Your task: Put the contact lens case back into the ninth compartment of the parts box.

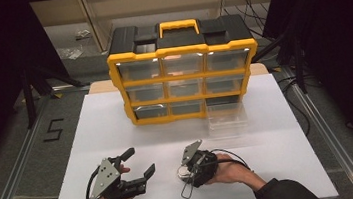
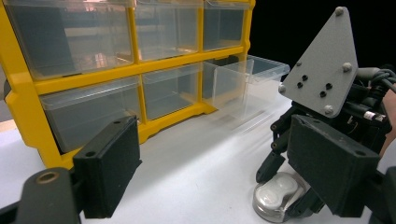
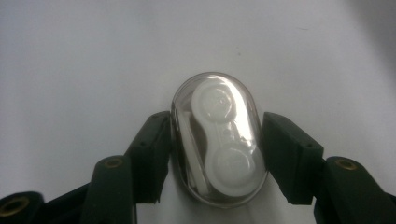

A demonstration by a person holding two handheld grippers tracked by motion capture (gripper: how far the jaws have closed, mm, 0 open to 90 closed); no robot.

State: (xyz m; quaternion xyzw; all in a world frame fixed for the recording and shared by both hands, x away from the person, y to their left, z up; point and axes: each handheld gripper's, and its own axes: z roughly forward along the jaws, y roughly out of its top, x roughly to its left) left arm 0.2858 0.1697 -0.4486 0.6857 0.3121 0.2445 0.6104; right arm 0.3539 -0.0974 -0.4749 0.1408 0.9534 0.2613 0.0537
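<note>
The clear oval case (image 3: pixel 218 140) is pinched across its short sides by the right gripper (image 3: pixel 217 154), its long axis running along the jaws, low on the white table (image 1: pixel 282 158). The left gripper (image 1: pixel 139 164) is held spread at nine o'clock, nothing in it. At one o'clock the pulled-out drawer (image 1: pixel 226 119) of the yellow organizer (image 1: pixel 182 53) is seen, path unobstructed.

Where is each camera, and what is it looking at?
High view: above the table, looking forward and down at the yellow drawer box; forearms and both tongs show.
Left gripper view: on the left tongs, facing the drawer box and right tongs.
Right gripper view: on the right tongs, looking down at the small clear case between its jaws.
All share the case.
</note>
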